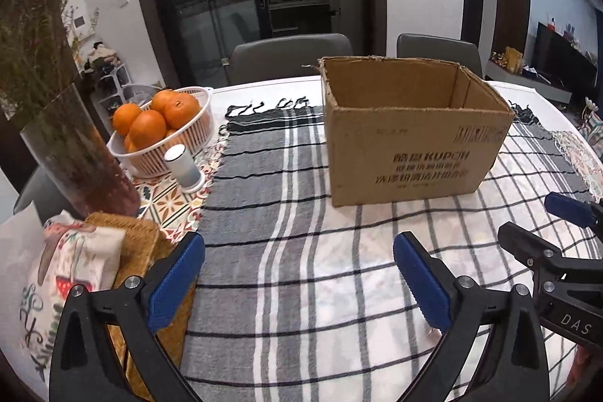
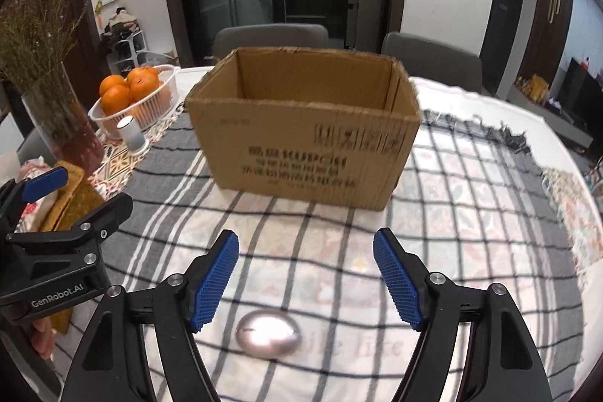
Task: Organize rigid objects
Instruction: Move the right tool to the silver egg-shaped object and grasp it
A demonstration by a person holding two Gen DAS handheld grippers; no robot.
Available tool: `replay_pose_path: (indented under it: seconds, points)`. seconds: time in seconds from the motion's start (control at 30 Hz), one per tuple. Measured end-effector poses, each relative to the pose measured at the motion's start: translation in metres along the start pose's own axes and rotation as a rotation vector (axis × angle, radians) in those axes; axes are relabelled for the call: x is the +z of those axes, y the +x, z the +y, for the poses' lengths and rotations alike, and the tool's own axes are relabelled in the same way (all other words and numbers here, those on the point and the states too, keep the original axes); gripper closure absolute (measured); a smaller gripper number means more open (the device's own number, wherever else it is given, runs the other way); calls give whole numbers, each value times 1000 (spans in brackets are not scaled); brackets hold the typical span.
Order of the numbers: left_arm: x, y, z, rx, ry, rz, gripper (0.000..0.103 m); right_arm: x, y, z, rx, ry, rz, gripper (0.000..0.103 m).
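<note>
A round tabletop [image 2: 490, 108] with a checked cloth [image 1: 301, 232] holds an open cardboard box [image 2: 301, 145]. A shiny silver egg-shaped thing [image 2: 268, 334] lies on the cloth in front of the box, just under the right hand-held gripper [image 2: 305, 277]. That gripper is spread apart and touches nothing. The left hand-held gripper [image 1: 297, 274] is wide open and empty too. It looks like picking-up time: the right one should go down and squeeze the silver thing, then carry it to the box.
</note>
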State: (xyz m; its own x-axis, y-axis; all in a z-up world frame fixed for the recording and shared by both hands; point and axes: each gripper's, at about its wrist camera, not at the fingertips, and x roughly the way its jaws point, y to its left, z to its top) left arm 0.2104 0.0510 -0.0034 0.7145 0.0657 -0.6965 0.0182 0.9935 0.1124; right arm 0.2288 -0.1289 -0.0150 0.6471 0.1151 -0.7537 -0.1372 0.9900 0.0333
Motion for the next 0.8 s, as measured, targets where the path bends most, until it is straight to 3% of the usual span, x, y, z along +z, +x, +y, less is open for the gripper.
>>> replay_pose_path:
  seconds: [0.37, 0.8]
  points:
    - [-30, -3, 3, 4, 7, 18, 0, -33, 11, 6, 59, 28, 42, 28]
    - [-65, 21, 5, -33, -14, 124, 0, -63, 34, 15, 74, 1, 119, 28]
